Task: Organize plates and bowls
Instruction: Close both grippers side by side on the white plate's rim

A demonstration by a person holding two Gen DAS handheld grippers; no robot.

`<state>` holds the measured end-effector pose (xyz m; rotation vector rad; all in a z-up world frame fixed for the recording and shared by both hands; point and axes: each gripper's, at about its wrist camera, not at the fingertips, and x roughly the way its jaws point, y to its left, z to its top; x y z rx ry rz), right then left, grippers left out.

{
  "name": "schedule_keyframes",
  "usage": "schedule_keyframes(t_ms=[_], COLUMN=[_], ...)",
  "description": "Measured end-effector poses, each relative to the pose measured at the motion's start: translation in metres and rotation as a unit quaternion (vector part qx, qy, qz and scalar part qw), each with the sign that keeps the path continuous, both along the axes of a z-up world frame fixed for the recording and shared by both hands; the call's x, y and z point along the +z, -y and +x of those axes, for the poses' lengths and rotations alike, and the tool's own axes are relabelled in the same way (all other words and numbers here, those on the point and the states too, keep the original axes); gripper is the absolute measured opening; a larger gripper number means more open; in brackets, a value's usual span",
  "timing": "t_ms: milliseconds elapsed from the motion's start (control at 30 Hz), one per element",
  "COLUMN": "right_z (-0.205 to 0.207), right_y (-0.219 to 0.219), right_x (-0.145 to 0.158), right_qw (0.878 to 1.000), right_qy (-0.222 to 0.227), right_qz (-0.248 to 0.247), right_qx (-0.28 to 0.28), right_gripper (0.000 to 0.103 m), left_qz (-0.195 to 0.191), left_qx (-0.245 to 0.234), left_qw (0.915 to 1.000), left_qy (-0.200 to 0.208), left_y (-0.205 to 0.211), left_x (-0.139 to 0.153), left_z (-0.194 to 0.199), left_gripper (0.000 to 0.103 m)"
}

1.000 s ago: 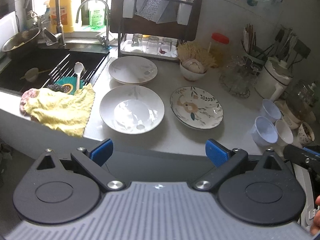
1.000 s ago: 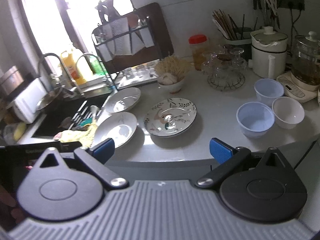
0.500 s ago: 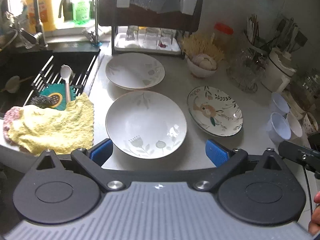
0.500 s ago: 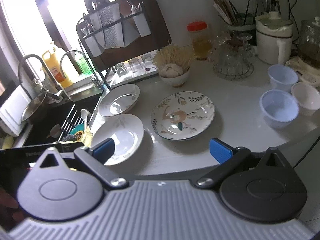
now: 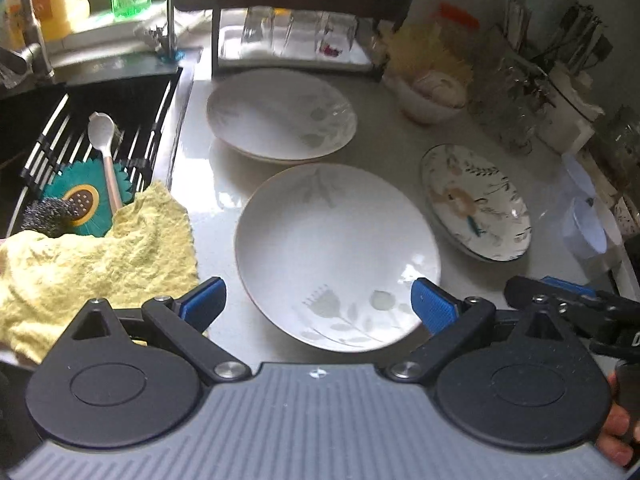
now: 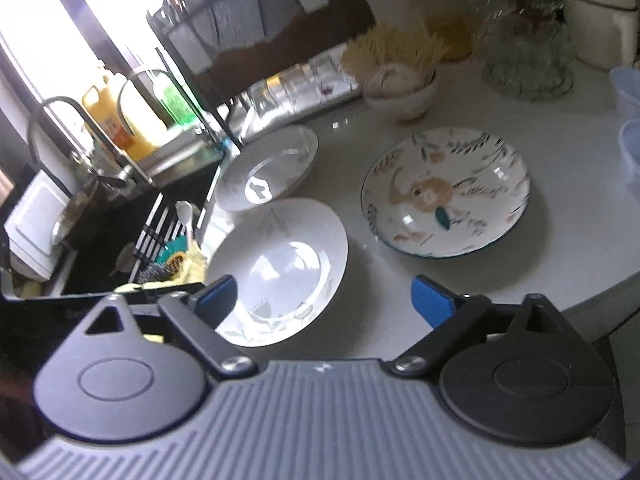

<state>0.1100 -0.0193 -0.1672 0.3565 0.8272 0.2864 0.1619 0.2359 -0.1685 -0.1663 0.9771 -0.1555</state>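
The left gripper [image 5: 318, 304] is hanging wide open, fingers flanking the near white plate [image 5: 336, 252]; the right gripper [image 6: 324, 300] is hovering open beside it.

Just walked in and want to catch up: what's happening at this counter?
A person with a gripper in each hand is sorting dishes. The left gripper, open, hovers at the near white plate, not yet gripping. The right gripper, also open, holds nothing. A second white plate and a floral plate sit untouched on the countertop.
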Motion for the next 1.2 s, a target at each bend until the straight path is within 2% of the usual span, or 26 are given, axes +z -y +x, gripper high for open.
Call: schedule_keyframes(t_ms=[200, 333, 433, 467, 500, 633, 700, 733, 800, 1033, 1067, 1200], right_z=[0.026, 0.040, 0.049, 0.052, 0.055, 0.066, 0.072, 0.075, 0.080, 0.090, 0.092, 0.096], right_y=[-0.019, -0.027, -0.030, -0.031, -0.032, -0.036, -0.037, -0.038, -0.039, -0.042, -0.041, -0.039], right_x=[-0.024, -0.037, -0.044, -0.045, -0.047, -0.053, -0.056, -0.057, -0.060, -0.064, -0.065, -0.064], right_qw=[1.000, 1.000, 1.000, 1.000, 1.000, 0.999, 0.999, 0.999, 0.998, 0.998, 0.998, 0.997], right_qy=[-0.007, -0.013, -0.018, -0.021, -0.025, -0.038, -0.042, -0.045, -0.054, -0.065, -0.068, -0.079], right_qz=[0.002, -0.001, 0.003, 0.002, 0.002, -0.001, -0.008, -0.009, -0.009, -0.021, -0.018, -0.010], right_qx=[-0.007, -0.006, -0.005, -0.004, -0.003, -0.005, -0.008, -0.009, -0.010, -0.003, -0.003, -0.004], right_gripper=[0.093, 0.092, 0.092, 0.088, 0.079, 0.067, 0.060, 0.058, 0.046, 0.035, 0.031, 0.029], left_qz=[-0.015, -0.035, -0.034, -0.036, -0.036, -0.033, -0.031, -0.031, -0.032, -0.030, -0.030, -0.027], left_qx=[-0.020, -0.020, -0.016, -0.017, -0.017, -0.018, -0.021, -0.020, -0.019, -0.027, -0.029, -0.023], left_qw=[0.9996, 0.9990, 0.9990, 0.9989, 0.9988, 0.9988, 0.9988, 0.9988, 0.9987, 0.9984, 0.9984, 0.9983], left_qy=[-0.013, -0.019, -0.025, -0.026, -0.028, -0.030, -0.031, -0.032, -0.035, -0.038, -0.039, -0.047], left_y=[-0.023, -0.031, -0.034, -0.035, -0.035, -0.035, -0.034, -0.034, -0.035, -0.034, -0.033, -0.030], left_x=[-0.031, -0.047, -0.056, -0.059, -0.061, -0.067, -0.069, -0.070, -0.073, -0.081, -0.081, -0.080], left_z=[0.031, 0.050, 0.064, 0.066, 0.070, 0.079, 0.083, 0.084, 0.088, 0.096, 0.097, 0.101], left_gripper=[0.100, 0.100, 0.099, 0.099, 0.099, 0.098, 0.090, 0.089, 0.083, 0.064, 0.061, 0.060])
